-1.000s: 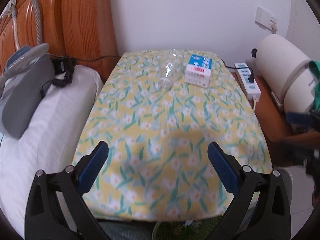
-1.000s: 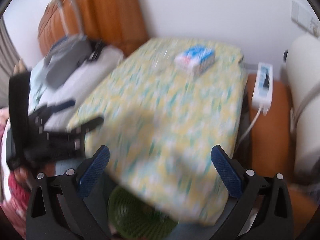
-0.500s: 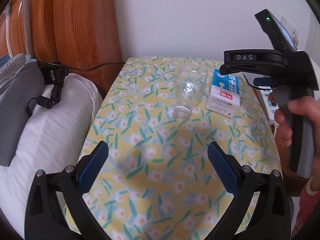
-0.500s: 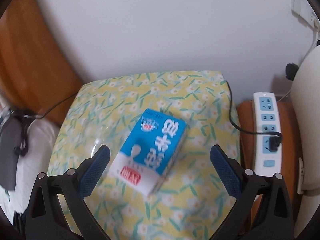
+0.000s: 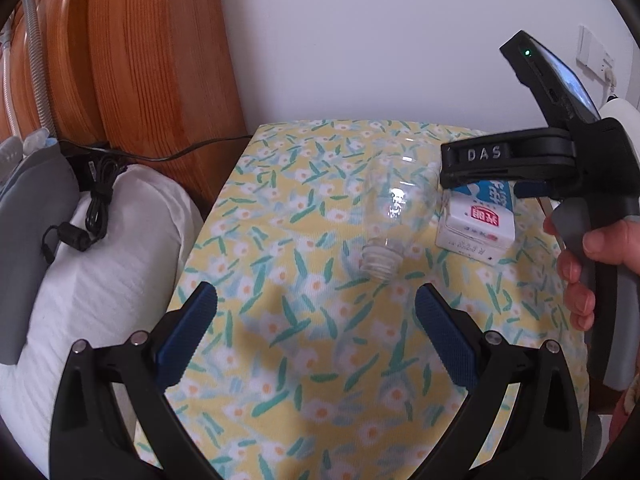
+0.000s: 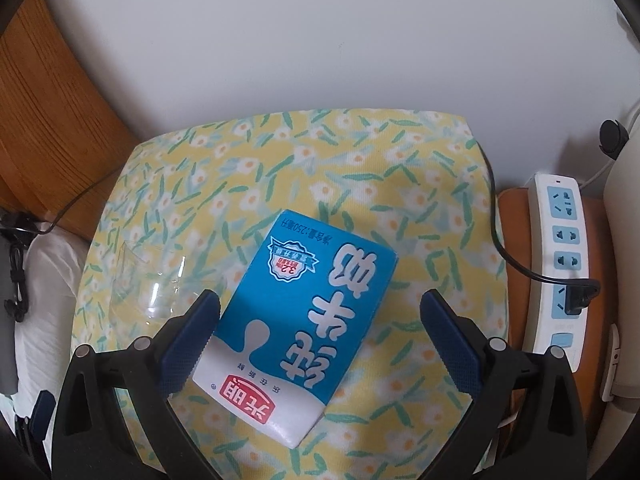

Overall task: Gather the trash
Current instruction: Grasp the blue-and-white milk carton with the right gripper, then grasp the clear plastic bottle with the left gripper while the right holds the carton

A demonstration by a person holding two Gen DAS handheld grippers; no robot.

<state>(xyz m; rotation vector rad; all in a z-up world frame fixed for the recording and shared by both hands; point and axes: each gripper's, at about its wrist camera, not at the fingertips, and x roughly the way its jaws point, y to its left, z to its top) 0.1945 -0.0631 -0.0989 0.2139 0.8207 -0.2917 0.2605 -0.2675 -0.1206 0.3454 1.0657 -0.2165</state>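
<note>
right wrist view: right gripper (image 6: 320, 328) stands with jaws wide apart, straddling the near end of the milk carton (image 6: 304, 320), which lies flat on the floral cloth (image 6: 360, 160); no contact seen. left gripper (image 5: 316, 320) is likewise spread, the clear plastic bottle (image 5: 394, 216) lying just ahead of it, neck toward it. judged: carton light, likely empty, crushable, best pinched across its narrow width. bottle light, slick, apt to roll; take it at the neck.
</note>
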